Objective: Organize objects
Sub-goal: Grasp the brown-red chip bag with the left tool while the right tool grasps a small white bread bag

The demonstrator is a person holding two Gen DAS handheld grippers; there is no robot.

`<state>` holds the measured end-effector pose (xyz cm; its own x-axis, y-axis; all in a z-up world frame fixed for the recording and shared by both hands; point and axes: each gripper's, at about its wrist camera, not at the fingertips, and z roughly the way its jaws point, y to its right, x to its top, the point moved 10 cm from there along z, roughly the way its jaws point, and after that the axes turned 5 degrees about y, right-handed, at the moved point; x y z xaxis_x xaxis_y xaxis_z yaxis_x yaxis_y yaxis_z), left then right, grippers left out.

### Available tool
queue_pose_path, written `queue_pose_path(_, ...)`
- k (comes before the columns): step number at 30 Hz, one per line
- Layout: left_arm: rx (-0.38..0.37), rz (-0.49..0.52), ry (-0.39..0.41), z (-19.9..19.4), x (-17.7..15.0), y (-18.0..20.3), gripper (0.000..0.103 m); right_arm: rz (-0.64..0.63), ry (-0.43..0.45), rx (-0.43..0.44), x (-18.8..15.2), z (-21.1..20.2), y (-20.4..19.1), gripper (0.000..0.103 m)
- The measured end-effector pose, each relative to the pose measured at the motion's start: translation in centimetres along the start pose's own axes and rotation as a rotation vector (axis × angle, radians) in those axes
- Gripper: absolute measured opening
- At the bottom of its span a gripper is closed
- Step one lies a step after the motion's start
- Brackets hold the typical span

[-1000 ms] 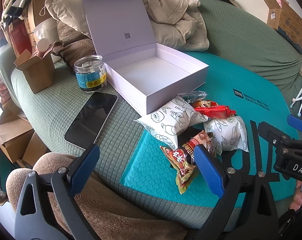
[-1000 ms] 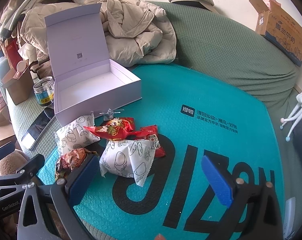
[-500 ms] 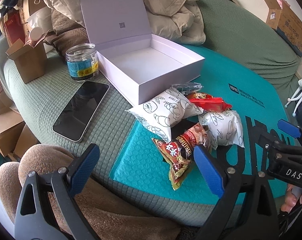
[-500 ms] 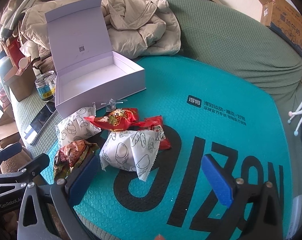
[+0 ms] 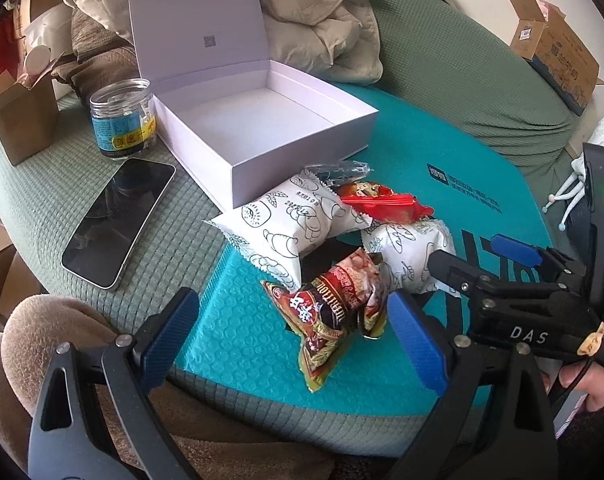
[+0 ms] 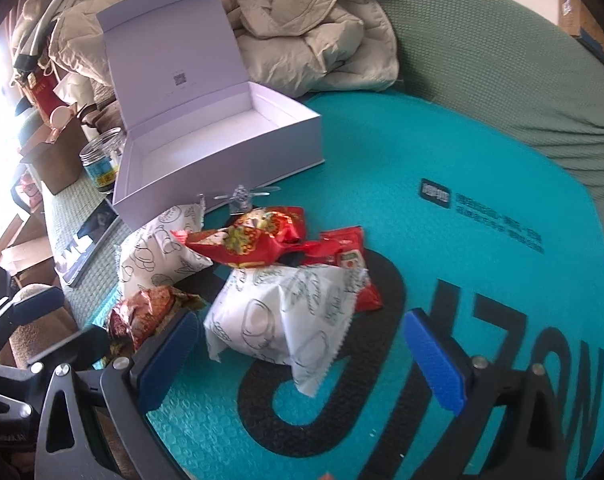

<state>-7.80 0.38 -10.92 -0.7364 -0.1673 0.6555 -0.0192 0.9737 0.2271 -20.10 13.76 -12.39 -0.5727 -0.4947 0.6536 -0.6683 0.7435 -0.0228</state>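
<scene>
Right wrist view: white snack packet (image 6: 286, 320) lies at twelve o'clock between the wide-open right hand-held gripper (image 6: 302, 356) pads, nearer than the left.

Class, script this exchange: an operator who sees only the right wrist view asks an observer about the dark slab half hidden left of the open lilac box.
Operator: What is that dark slab beside the open pale lilac cardboard box?
Observer: A black smartphone, lying face up on the green quilted cover.
Operator: Is the crumpled red-brown snack packet gripped?
Observer: No. It lies just ahead of the left gripper, whose jaws stand open.
</scene>
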Motion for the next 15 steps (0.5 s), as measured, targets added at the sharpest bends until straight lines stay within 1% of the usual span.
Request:
queue_pose_path(2, 0.012, -0.013, -0.017, 0.4, -0.1, -0.5, 0.095, -0.001, -0.003, 0.009, 0.2, 0.5, -0.3, 0.103)
queue_pose_path(5, 0.025, -0.028, -0.016, 0.4, 0.2, -1.2, 0.095, -0.019, -0.019, -0.009, 0.3, 1.5, -0.5, 0.103)
queue_pose_path(8, 0.037, -0.021, -0.012, 0.3, 0.4, -1.4, 0.095, -0.012, -0.065, -0.017, -0.1, 2.7, -0.6, 0.103)
queue_pose_path(10, 0.027, -0.023, -0.040, 0.7, 0.0, -1.1, 0.095, -0.021, -0.084, -0.028, -0.3, 3.5, -0.6, 0.103)
queue_pose_path(12, -0.003, -0.030, -0.062, 1.1, -0.5, -0.7, 0.095, -0.032, -0.088, -0.029, -0.3, 3.8, -0.8, 0.103)
queue_pose_path(13, -0.014, -0.032, -0.067, 1.2, -0.7, -0.4, 0.095, -0.032, -0.092, -0.033, -0.4, 4.0, -0.7, 0.101)
queue_pose_path(14, -0.026, -0.034, -0.071, 1.3, -0.8, -0.2, 0.095, -0.030, -0.102, -0.019, -0.6, 4.1, -0.8, 0.089)
queue_pose_path(15, -0.037, -0.034, -0.078, 1.5, -1.0, 0.1, 0.095, -0.026, -0.109, 0.004, -0.9, 4.2, -0.9, 0.086)
